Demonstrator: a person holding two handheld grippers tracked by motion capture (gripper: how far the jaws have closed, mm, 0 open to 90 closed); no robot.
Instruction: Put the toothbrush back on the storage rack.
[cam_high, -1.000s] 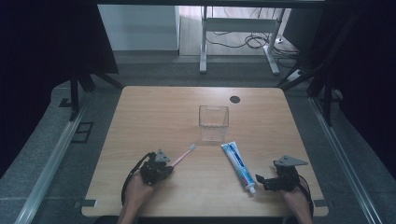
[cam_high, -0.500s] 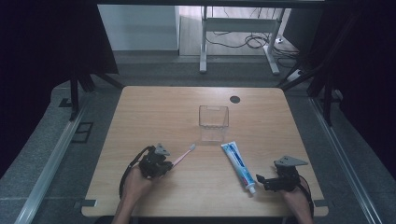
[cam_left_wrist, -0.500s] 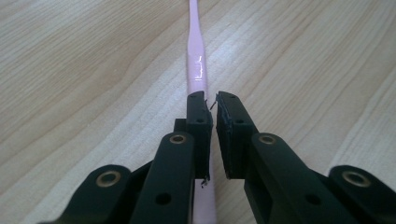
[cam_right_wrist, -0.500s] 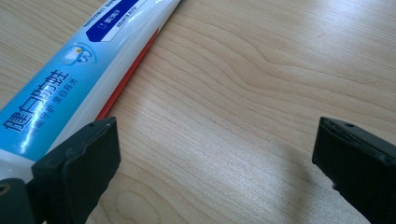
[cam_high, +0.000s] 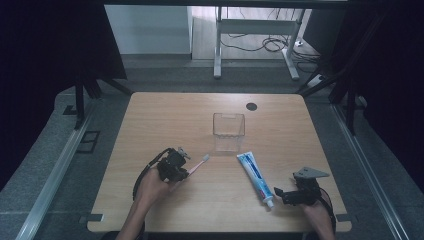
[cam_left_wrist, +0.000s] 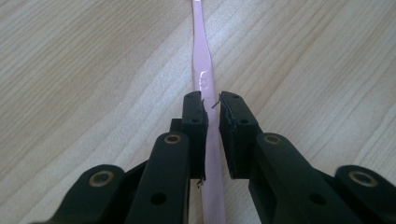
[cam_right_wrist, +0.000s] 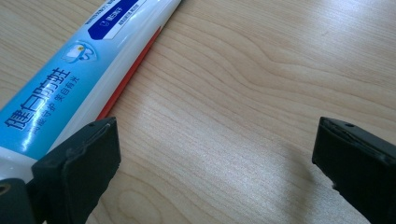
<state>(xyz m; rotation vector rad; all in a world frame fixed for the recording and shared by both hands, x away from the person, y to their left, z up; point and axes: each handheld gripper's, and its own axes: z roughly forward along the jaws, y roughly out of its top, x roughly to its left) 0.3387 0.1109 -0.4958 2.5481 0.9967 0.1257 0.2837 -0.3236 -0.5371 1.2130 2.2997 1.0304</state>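
- Near the worktop's (cam_high: 165, 112) front-left corner, your left claw (cam_left_wrist: 212, 109) is clamped on the pink toothbrush (cam_left_wrist: 201, 70), jaws just easing.
- Your right claw (cam_right_wrist: 210, 154) stands apart beside the toothpaste tube (cam_right_wrist: 70, 79), front-right.

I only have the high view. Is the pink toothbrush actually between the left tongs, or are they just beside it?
Observer: In the left gripper view the toothbrush handle runs straight through the narrow gap of the left tongs, which have just been opening. I cannot tell whether the pads press on it.
Operator: And the right tongs, anything in them?
Observer: No. The right tongs stand wide open with bare table between them. The toothpaste tube lies outside the gap, by one jaw.
Operator: Any print on that tube?
Observer: Dark blue Chinese characters on light blue, with a red stripe along one edge.
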